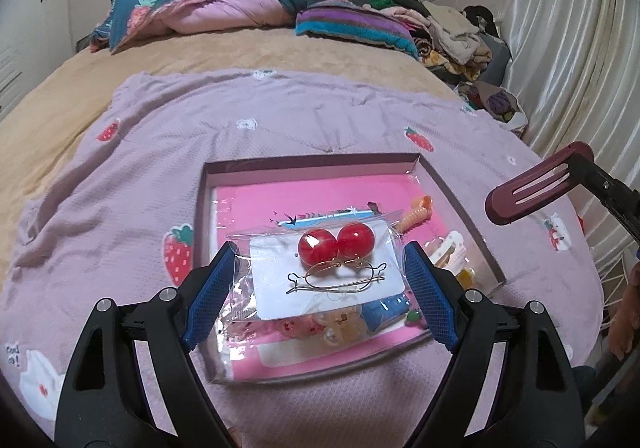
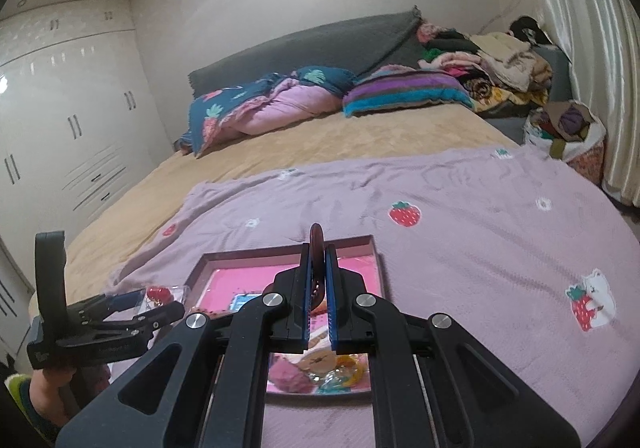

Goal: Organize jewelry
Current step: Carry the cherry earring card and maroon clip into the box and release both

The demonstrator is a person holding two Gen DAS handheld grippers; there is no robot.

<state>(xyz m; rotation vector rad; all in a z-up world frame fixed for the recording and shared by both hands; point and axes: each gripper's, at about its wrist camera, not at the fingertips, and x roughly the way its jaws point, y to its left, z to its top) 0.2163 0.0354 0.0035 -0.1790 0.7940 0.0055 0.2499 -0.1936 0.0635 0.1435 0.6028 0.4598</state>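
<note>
Jewelry: one clear packet [image 1: 320, 276] of red ball earrings [image 1: 336, 242] on a white card, pinched across its width between the blue fingers [image 1: 212, 288] of the left gripper [image 1: 320, 292] and suspended just above the tray [image 1: 460, 204]. Wide finger spacing matches the packet width; grip on the side edges keeps the card flat and face-up, probably for a clean lift out or set-down.

Dark red hair clip [image 1: 532, 184] clamped edge-on in the fully closed right gripper [image 2: 319, 280], held up and to the right of the tray, clear of the left gripper's work. Narrow grip suits the thin clip body.

Remaining pieces inside the tray: blue packet, orange piece, white clip, yellow item, beaded bits under plastic film, on a pink lining. Sorting judged partway done, with both held items yet to be placed.

Tray resting on a lilac blanket [image 1: 300, 120] printed with strawberries, spread over a tan bedsheet [image 2: 320, 144]. Beyond the tray: folded quilt, striped pillow, grey headboard. Right of the tray: clothing pile and pale curtain. Left of the tray: white wardrobe [image 2: 72, 108]. Soft bedding gives an uneven base; tray tilt possible under pressure.
</note>
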